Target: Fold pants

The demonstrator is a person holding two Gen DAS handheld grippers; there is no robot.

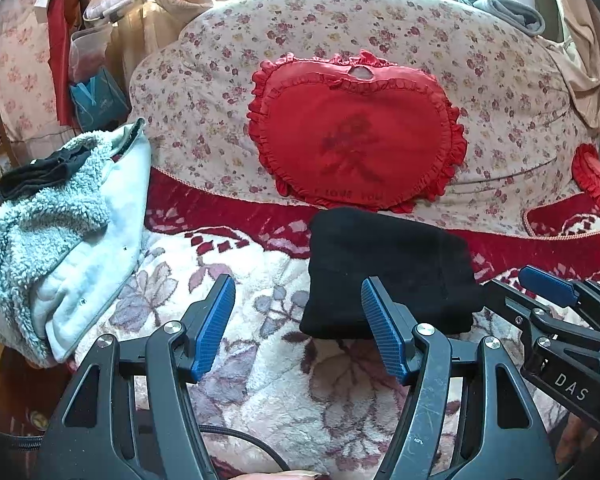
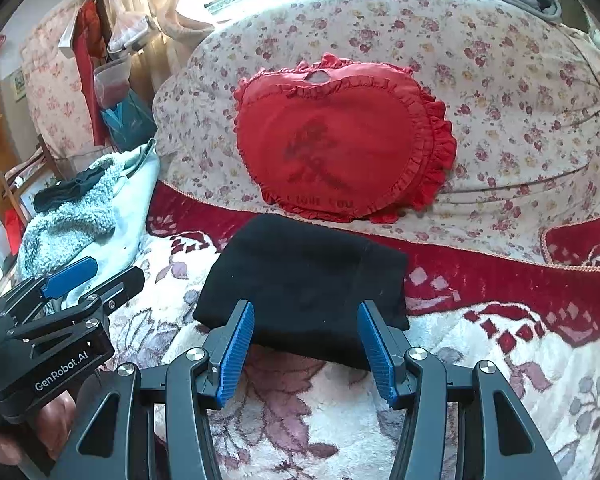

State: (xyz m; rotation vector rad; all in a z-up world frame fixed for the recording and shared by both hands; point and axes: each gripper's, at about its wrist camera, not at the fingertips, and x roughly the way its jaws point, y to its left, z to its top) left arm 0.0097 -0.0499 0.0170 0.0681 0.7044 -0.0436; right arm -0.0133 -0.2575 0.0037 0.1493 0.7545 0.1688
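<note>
Sunlight pours through the window behind a bed (image 1: pixel 260 360) spread with a plush cream blanket patterned in mauve flowers and edged in red. Near the bed's left edge lies a heap of pale fleece clothing (image 1: pixel 72 232), with a small black garment (image 1: pixel 44 172) resting on top of it. Next along, the left gripper (image 1: pixel 298 304) hangs over bare blanket with its blue-padded fingers spread apart and nothing between them; the folded pants sit just beyond its right-hand finger, slightly to that side. The pants (image 2: pixel 307 280) themselves are black, folded into a compact rectangle, lying flat about midway across the bed, close to the red border of the blanket. The right gripper (image 2: pixel 305 328) is directly in front of them, its jaws likewise apart, the two blue pads just over the near edge of the bundle without closing on the cloth. Behind the pants, toward the head of the bed, a rolled floral quilt (image 1: pixel 499 92) stretches across the width, and a red heart-shaped cushion (image 1: pixel 355 140) with a frilled rim leans against it. A second red cushion (image 1: pixel 599 176) peeks in at the far right. Nothing stands between either gripper and the pants.
</note>
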